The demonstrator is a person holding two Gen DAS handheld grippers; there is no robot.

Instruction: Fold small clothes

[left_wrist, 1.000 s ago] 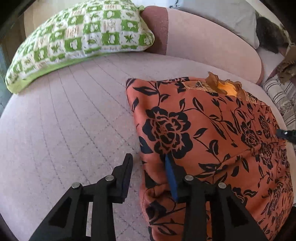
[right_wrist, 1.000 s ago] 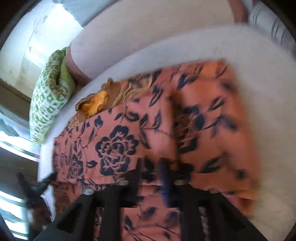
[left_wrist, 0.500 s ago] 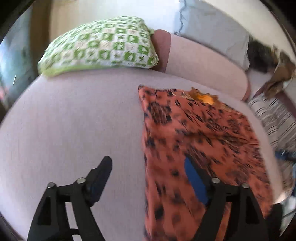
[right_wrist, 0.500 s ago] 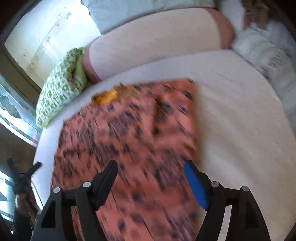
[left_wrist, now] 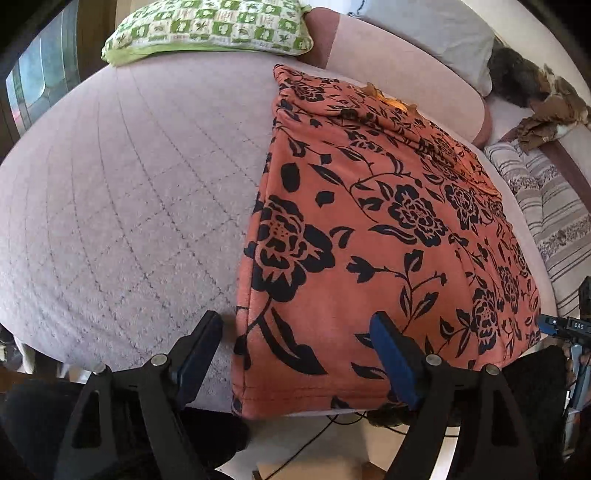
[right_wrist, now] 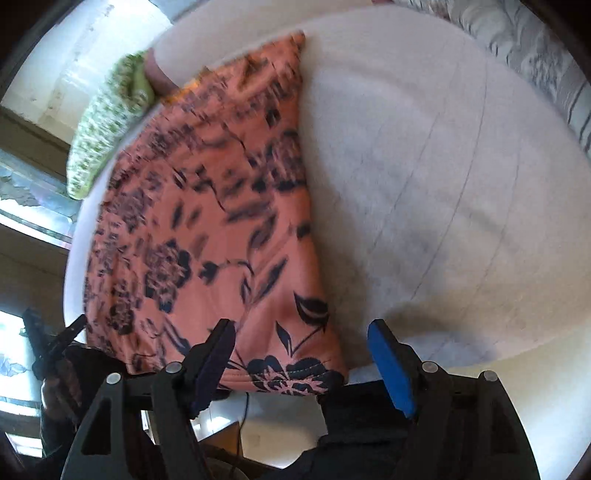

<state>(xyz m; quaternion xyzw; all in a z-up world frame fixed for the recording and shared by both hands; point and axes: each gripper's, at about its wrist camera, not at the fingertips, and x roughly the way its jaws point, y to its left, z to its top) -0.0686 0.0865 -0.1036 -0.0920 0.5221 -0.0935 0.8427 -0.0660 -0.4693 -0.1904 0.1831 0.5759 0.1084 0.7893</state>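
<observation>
An orange garment with a black flower print (left_wrist: 369, 221) lies flat on the pink quilted bed (left_wrist: 129, 184), its near hem hanging slightly over the front edge. My left gripper (left_wrist: 295, 332) stands open above the garment's near left corner, its pads clear of the cloth. In the right wrist view the same garment (right_wrist: 207, 206) fills the left half, blurred by motion. My right gripper (right_wrist: 301, 332) is open over the near right corner, with nothing pressed between its fingers.
A green checked pillow (left_wrist: 210, 29) and a pink bolster (left_wrist: 388, 74) line the far side. A grey pillow (left_wrist: 424, 37), crumpled brown cloth (left_wrist: 546, 114) and striped bedding (left_wrist: 546, 206) lie at the right. A cable (left_wrist: 314, 439) runs across the floor below the front edge.
Both grippers have opened wide and drawn back from the middle of the garment to its near corners at the bed's front edge. The garment now lies flat.
</observation>
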